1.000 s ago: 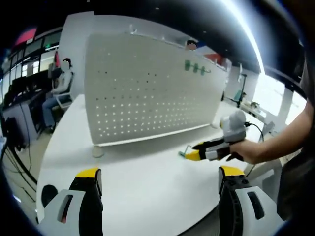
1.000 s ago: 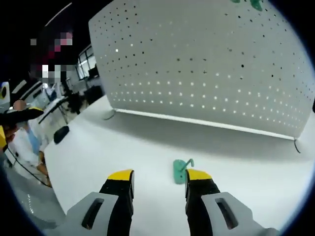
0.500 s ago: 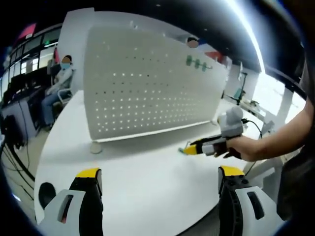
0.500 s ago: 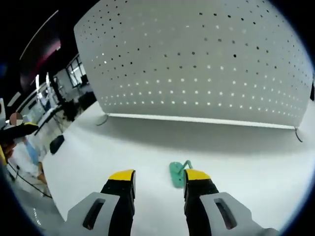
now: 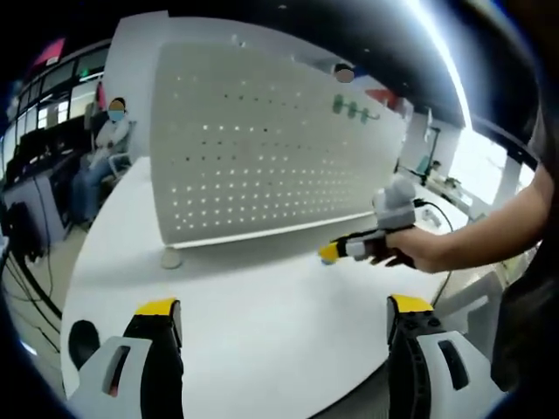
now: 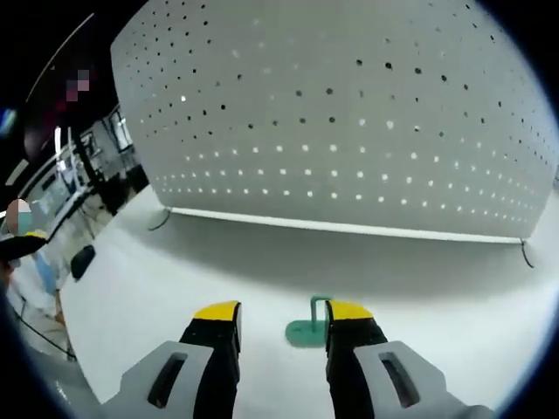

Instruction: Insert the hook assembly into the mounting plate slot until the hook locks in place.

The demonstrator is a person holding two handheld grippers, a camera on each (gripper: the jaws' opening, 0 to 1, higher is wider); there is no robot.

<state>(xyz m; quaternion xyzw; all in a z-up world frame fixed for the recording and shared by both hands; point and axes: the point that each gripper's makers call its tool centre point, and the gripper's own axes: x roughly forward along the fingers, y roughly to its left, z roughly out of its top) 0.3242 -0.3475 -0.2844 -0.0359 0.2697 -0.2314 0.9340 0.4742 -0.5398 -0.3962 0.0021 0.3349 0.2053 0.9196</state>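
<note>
One white table (image 5: 262, 323), office behind.

An open-plan office or lab is suggested. A large white pegboard (image 5: 262, 148) is stood upright on a wide white table (image 5: 253, 323), and beyond the pegboard's left edge a seated person (image 5: 103, 148) is seen at desks beside dark windows. To the pegboard's right, further benches with equipment (image 5: 445, 179) are lit by bright windows, and a long ceiling light strip (image 5: 437, 52) is seen above.
</note>
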